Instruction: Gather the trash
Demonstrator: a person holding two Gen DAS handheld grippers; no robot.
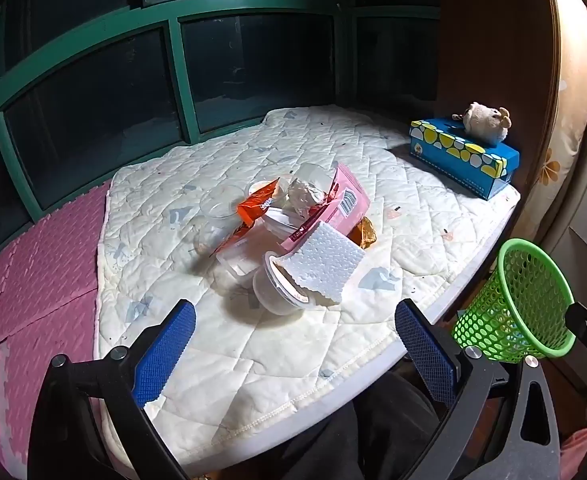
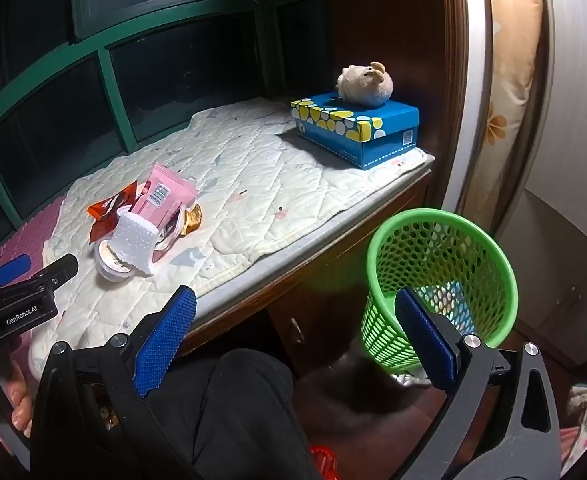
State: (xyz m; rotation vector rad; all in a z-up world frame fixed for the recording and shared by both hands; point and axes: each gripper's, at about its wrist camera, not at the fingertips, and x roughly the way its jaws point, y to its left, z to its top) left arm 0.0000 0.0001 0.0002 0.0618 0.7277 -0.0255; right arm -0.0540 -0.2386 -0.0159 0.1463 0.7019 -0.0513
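Observation:
A pile of trash lies mid-mat: a pink wrapper, an orange wrapper, crumpled paper, clear plastic cups, a white embossed sheet lying over a tipped pudding cup. My left gripper hangs open just short of that cup, with nothing between its fingers. The pile also shows at the left of the right wrist view. My right gripper is open and empty off the ledge, its right finger in front of the green mesh basket, which holds a shiny wrapper.
A blue tissue box with a plush toy on it sits at the mat's far right corner. Pink foam tiles lie to the left and green-framed windows behind. A person's dark-trousered knee is below the wooden ledge.

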